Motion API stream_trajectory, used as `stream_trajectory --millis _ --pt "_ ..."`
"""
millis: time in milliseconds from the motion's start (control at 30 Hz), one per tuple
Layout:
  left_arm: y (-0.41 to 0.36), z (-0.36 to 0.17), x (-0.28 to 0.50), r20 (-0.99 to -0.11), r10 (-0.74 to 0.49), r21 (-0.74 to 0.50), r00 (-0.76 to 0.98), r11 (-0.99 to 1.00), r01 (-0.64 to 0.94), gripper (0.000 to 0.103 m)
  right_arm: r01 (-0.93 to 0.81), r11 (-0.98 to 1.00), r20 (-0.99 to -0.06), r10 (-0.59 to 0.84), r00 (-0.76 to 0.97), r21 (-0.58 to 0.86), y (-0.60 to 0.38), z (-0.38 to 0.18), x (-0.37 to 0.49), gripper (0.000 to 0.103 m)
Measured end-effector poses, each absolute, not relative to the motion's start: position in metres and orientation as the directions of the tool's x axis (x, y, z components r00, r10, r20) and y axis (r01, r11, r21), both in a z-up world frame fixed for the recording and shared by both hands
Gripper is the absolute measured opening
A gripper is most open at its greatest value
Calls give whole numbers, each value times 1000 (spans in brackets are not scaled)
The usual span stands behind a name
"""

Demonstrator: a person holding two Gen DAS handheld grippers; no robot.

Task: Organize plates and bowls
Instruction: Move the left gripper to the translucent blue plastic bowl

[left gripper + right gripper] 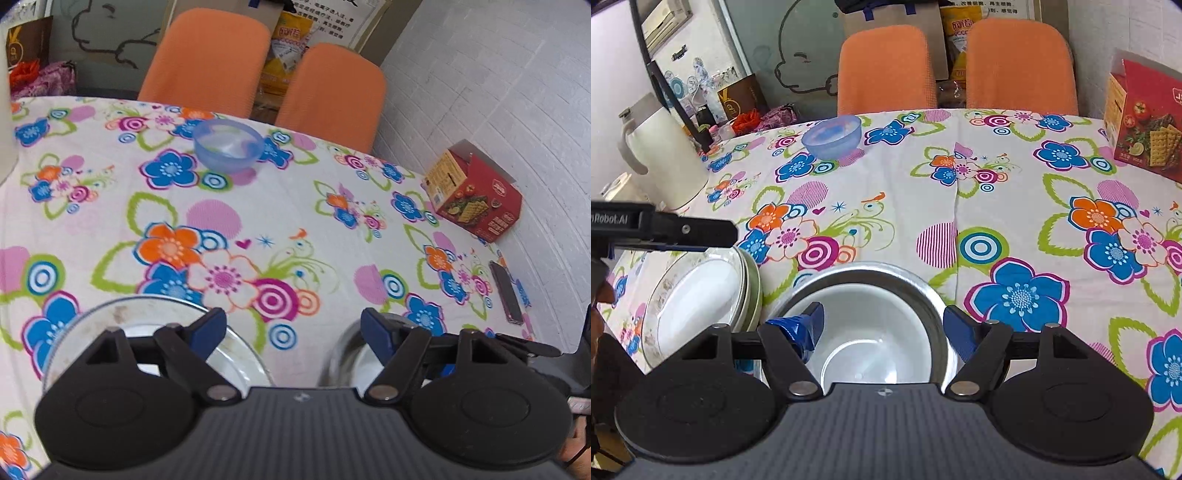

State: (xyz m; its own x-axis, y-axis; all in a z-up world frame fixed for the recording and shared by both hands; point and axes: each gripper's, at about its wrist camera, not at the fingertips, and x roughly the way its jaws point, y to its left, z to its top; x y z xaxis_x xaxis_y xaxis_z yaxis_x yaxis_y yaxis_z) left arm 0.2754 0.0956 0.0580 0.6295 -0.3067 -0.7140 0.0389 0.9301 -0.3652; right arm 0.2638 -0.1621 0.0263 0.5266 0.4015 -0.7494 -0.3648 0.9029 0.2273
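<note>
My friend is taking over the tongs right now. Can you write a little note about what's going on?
Left tongs: open, empty, above the plates.
Right tongs: open, empty, over the white bowl.
Plates sit stacked at the near left. The white bowl sits inside the metal bowl beside them.
Left to do: the blue bowl stands alone at the far side, near the chairs; probably fetch it and nest it.
</note>
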Motion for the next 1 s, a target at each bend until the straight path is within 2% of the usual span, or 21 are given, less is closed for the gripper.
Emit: stream_trajectory --millis 100,200,467,667,1000 --pt "123 57 289 -726 -234 -315 647 949 -11 74 -297 917 -774 388 500 268 -151 27 291 57" --pt "148 54 307 -738 -179 -287 651 956 -63 74 -315 889 -756 450 475 332 -138 28 314 57" --pt "183 47 383 -748 -135 -269 650 957 -111 74 -358 881 -760 454 465 307 -86 30 403 57" --pt "187 40 451 -741 -144 -298 655 946 -129 74 -381 892 -766 417 489 242 -45 22 468 58" --pt "175 -4 536 -802 -94 -228 590 961 -157 74 -489 872 -803 310 509 27 14 -12 516 58"
